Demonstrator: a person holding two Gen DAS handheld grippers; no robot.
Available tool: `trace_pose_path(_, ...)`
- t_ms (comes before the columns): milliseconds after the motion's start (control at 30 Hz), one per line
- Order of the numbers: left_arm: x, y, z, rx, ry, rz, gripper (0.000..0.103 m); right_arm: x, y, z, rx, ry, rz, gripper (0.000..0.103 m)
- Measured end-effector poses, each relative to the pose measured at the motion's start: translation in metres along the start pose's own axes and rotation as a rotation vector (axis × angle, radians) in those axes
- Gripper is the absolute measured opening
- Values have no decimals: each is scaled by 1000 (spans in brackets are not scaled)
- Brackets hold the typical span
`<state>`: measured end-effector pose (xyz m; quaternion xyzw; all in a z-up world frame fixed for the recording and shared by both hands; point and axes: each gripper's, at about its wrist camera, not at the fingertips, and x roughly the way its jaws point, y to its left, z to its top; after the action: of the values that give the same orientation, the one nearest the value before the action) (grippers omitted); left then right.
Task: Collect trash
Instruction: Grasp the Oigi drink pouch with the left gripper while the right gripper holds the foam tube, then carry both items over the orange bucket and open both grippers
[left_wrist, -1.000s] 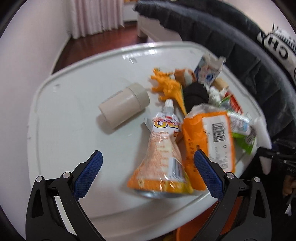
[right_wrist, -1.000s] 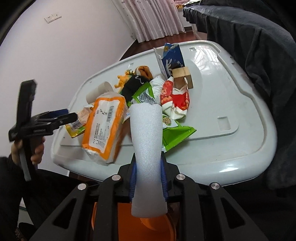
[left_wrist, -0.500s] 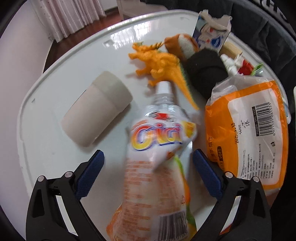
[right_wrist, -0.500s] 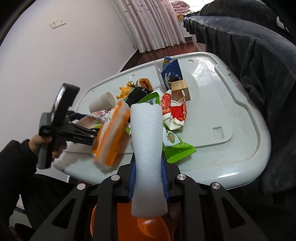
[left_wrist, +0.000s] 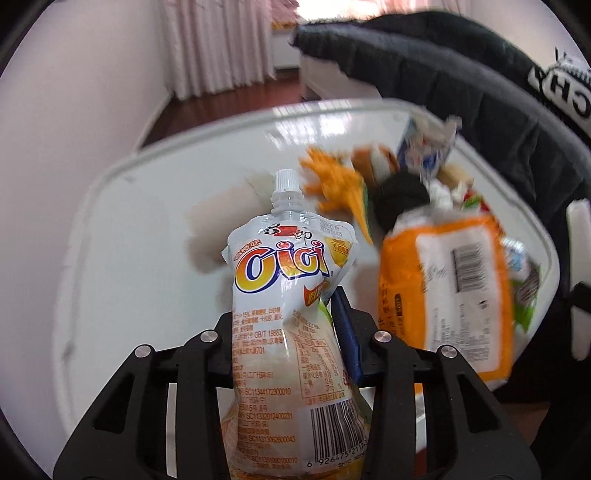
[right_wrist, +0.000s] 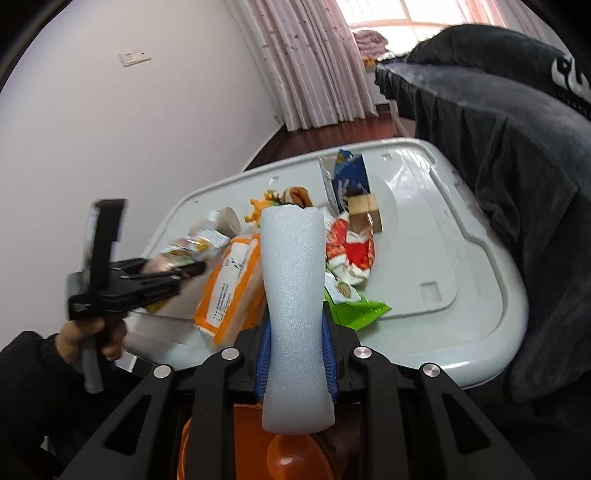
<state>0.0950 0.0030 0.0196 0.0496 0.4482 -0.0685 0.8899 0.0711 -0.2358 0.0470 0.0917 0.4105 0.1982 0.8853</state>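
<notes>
A white and orange drink pouch (left_wrist: 284, 266) with a screw cap stands between the fingers of my left gripper (left_wrist: 284, 314). The jaws are closing and pinch its middle; the right blue pad (left_wrist: 345, 332) lies against it. The right wrist view shows this gripper (right_wrist: 184, 271) at the table's left edge with the pouch (right_wrist: 192, 243) in it. My right gripper (right_wrist: 295, 332) is shut on a white foam tube (right_wrist: 291, 280), held above an orange bin (right_wrist: 295, 454) below the table's front edge.
On the white table (right_wrist: 480, 369) lie an orange tissue pack (left_wrist: 450, 295), an orange toy dinosaur (left_wrist: 340, 184), a cardboard roll (left_wrist: 221, 214), a blue carton (right_wrist: 347, 177), a wooden block (right_wrist: 364, 210), and red (right_wrist: 351, 251) and green wrappers (right_wrist: 354, 310). A dark jacket (left_wrist: 461, 85) drapes over the right side.
My left gripper went forward over the pouch and its wide jaws came together on it; the pouch now stands upright in them. The right gripper rose slightly with the foam tube.
</notes>
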Motion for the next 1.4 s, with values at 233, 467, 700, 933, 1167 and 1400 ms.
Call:
trace_pose_path(233,-87,-3,-6,-119,-128,110,39,-18,27,3,-80,-22,19,24)
trace_pose_path(467,-141,-31,-37,-106,-183,54,39,-50,58,-14,-159,0,78,24)
trace_pose_path(700,-140,-64,-97,-39,-109,-38,39,-67,67,-51,-217,86,78,24)
trace_pose_path(933,-120,-76,-123,13,14,-56,39,-56,59,-85,-181,190,76,24)
trace_pose_path(1167,-103,-85,-140,51,134,-76,39,-37,66,-110,-167,345,134,25)
trace_pose_path(1400,-83,-90,-155,87,235,-104,39,-11,60,-122,-128,469,113,25)
